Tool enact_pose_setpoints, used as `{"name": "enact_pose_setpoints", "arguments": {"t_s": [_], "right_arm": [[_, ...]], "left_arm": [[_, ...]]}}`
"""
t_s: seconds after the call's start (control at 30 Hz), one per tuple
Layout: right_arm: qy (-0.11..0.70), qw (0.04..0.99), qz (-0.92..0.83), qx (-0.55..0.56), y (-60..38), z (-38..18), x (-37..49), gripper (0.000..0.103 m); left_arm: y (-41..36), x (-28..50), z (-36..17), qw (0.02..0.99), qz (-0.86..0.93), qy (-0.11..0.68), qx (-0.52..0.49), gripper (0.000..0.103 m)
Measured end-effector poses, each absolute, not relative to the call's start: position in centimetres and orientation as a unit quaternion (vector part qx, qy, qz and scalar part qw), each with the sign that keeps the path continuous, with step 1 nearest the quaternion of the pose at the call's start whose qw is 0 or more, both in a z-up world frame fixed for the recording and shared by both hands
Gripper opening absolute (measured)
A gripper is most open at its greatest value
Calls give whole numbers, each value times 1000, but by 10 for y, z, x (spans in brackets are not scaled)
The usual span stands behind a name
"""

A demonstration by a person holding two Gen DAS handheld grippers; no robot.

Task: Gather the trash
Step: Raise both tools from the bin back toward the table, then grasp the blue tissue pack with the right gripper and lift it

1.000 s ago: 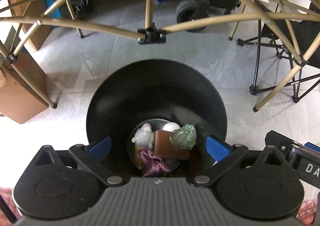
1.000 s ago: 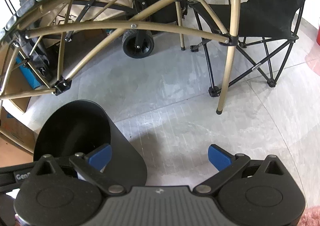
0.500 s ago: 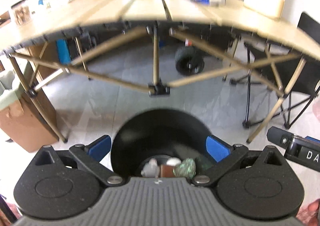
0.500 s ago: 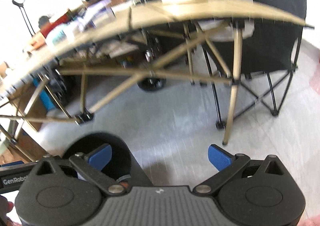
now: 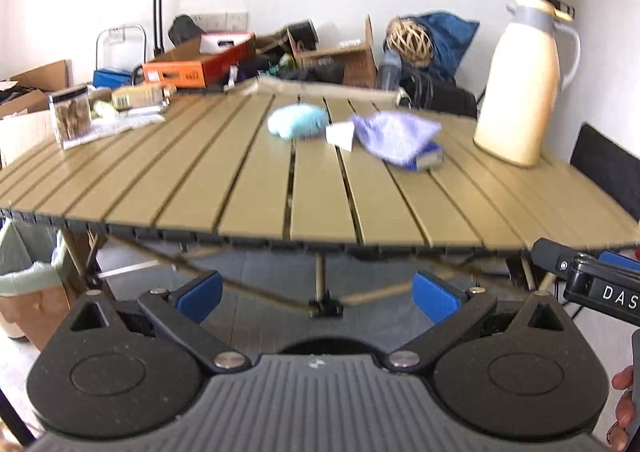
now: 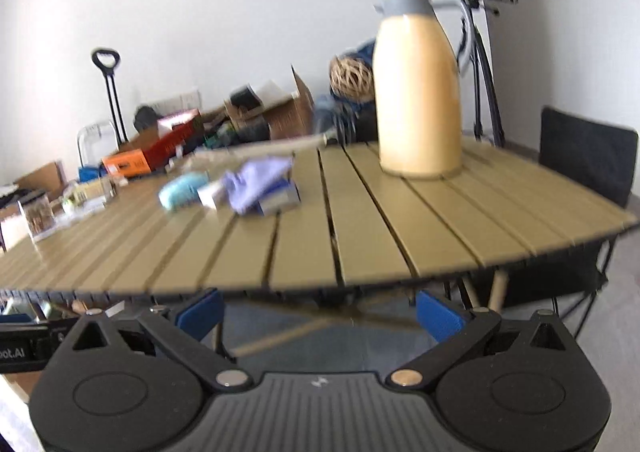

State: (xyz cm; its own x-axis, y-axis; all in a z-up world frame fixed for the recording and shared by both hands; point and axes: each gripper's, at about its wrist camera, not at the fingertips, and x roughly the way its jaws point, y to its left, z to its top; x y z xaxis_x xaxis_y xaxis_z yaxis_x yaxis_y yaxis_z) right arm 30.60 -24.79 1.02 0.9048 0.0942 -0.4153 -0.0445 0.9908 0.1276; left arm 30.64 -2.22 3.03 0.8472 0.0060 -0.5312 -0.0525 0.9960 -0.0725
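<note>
While my left gripper (image 5: pixel 316 298) and right gripper (image 6: pixel 318 312) gape empty, both sit below the tabletop (image 5: pixel 280 188) edge. On it, a purple wrapper (image 5: pixel 396 136) lies beside a blue wad (image 5: pixel 296 122).

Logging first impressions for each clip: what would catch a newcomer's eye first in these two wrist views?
The tall cream thermos jug stands upright at the far right of the slatted tan table. Near the table's middle lies a blurred cluster: a light blue wad beside a crumpled lavender wrapper draped over a small box. Both the left gripper and right gripper are open and empty, below the table's near edge.

Blue wad (image 5: pixel 297 121), purple wrapper (image 5: pixel 394 135), cream jug (image 5: pixel 522 82) on slatted table (image 5: pixel 248 192).
</note>
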Motion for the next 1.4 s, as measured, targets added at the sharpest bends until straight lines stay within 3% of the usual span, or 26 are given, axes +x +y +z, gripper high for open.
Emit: {"name": "enact_pose_setpoints", "arguments": {"t_s": [0.43,0.97,1.17,1.4], "right_arm": [[152,987,34,34,-226,57,366,103],[256,965,19,-52,-193,25,479,103],[312,949,24,-32,-195,13,524,103],[325,944,21,-42,-186,7,551,101]], "left_arm": [[-2,358,67,968,32,233,-83,103],[19,440,66,964,52,245,-87,103],[27,471,57,959,52,264,-91,103],[37,486,50,953,53,279,-107,103]]}}
